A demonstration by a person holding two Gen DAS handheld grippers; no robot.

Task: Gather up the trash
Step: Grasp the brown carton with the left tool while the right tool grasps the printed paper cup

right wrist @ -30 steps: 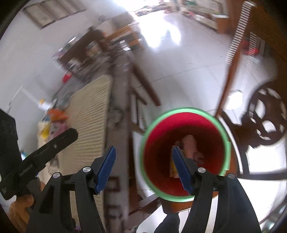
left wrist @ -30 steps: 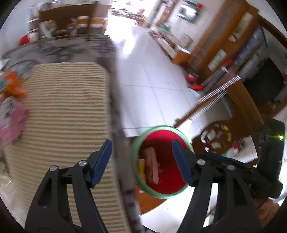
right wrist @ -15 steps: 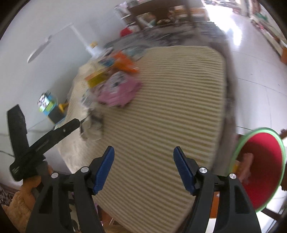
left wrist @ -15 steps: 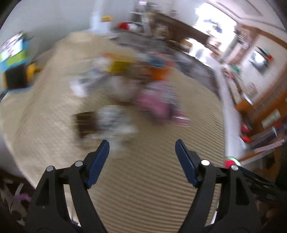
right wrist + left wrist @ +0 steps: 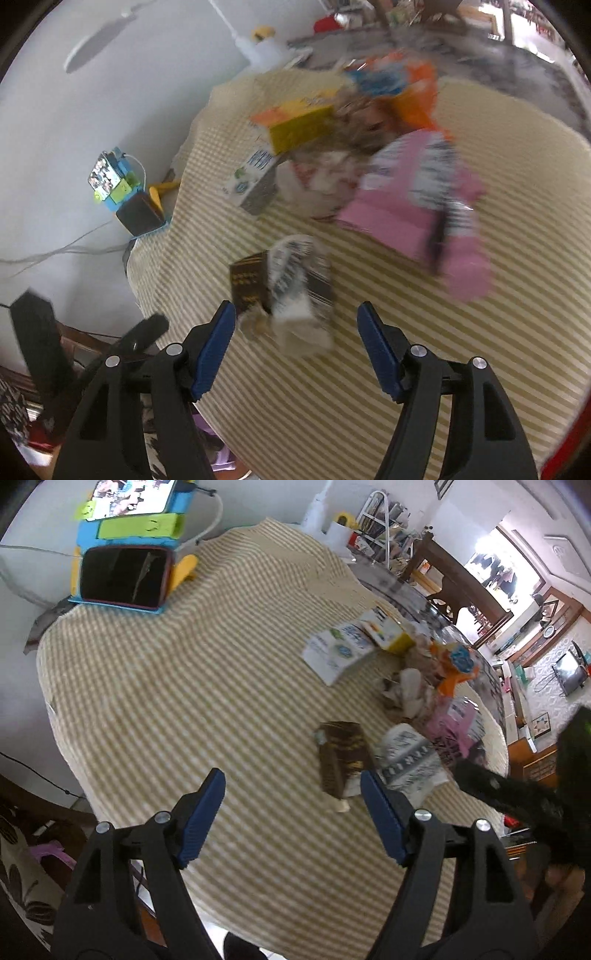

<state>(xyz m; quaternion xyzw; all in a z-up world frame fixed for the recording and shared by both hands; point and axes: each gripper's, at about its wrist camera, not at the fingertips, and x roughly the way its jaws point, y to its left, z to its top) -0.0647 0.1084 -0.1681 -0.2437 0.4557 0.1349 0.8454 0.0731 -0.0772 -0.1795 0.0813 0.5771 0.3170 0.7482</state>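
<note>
Where the cloth is bare, far left: a blue toy device (image 5: 122, 579) with a dark screen sits at the edge of the table, a white cable running off behind it.
Table: covered by a striped beige cloth (image 5: 184, 701), with all the trash gathered on its right half.
Left gripper (image 5: 291, 775): angled down over bare cloth; its jaws stand well apart and have just been opening, with nothing between the blue pads.
Brown carton (image 5: 341, 758): lies on its side on the cloth, just ahead of the left gripper's right finger and not touched by it.
Silver wrapper (image 5: 406, 757): crumpled and lying against the right side of the brown carton.
White carton (image 5: 338, 651): lies farther back, with a yellow box (image 5: 388, 631) touching its far end.
Crumpled paper (image 5: 406, 690): heaped between the white carton and the pink packet (image 5: 452, 723).
Orange packet (image 5: 456, 664): at the back of the heap, beyond the pink one.
Right gripper (image 5: 294, 314): angled down over the cloth, to the right of the left gripper; its jaws are apart and grip nothing. In its own blurred view the brown carton and silver wrapper lie just ahead of the gap between its fingers; whether a pad touches them I cannot tell.
</note>
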